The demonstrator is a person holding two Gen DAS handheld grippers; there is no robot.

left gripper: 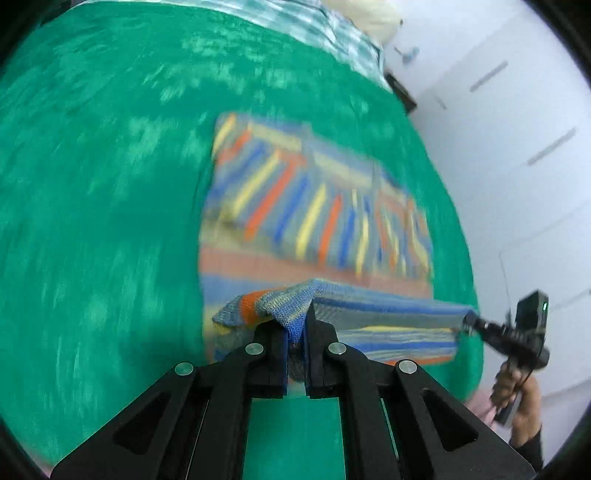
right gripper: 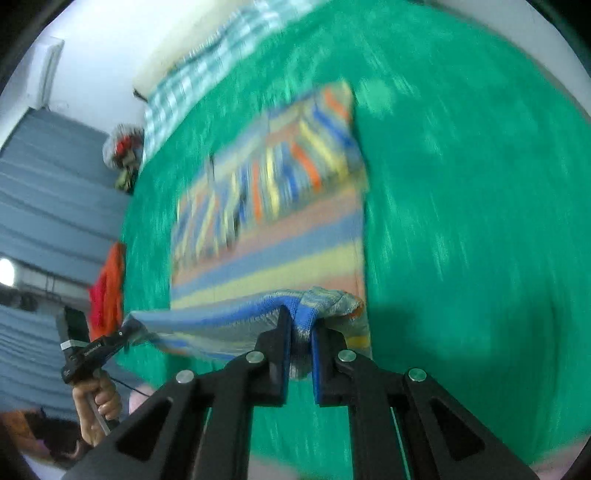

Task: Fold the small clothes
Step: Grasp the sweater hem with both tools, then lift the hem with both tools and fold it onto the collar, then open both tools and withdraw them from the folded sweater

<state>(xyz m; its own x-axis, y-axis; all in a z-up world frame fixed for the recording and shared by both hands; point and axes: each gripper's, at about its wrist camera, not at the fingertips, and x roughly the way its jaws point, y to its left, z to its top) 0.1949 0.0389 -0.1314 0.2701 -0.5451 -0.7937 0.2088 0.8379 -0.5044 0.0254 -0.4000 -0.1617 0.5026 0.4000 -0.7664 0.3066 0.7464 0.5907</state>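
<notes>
A small knitted garment (left gripper: 314, 206) with blue, orange, yellow and pink stripes lies on a green bedspread (left gripper: 92, 184). Its near hem is lifted off the bed and stretched between both grippers. My left gripper (left gripper: 295, 325) is shut on the hem's left corner, with bunched knit squeezed between the pads. In the left wrist view the right gripper (left gripper: 469, 321) pinches the other corner at the far right. In the right wrist view my right gripper (right gripper: 301, 325) is shut on a blue fold of the garment (right gripper: 280, 206), and the left gripper (right gripper: 125, 334) holds the hem at the left.
The green bedspread (right gripper: 461, 221) spreads wide around the garment. A checked blanket (left gripper: 325, 26) and a pale pillow (left gripper: 373, 14) lie at the bed's far end. White cupboard doors (left gripper: 517, 129) stand past the bed's edge. Orange-red cloth (right gripper: 107, 291) hangs at the left bedside.
</notes>
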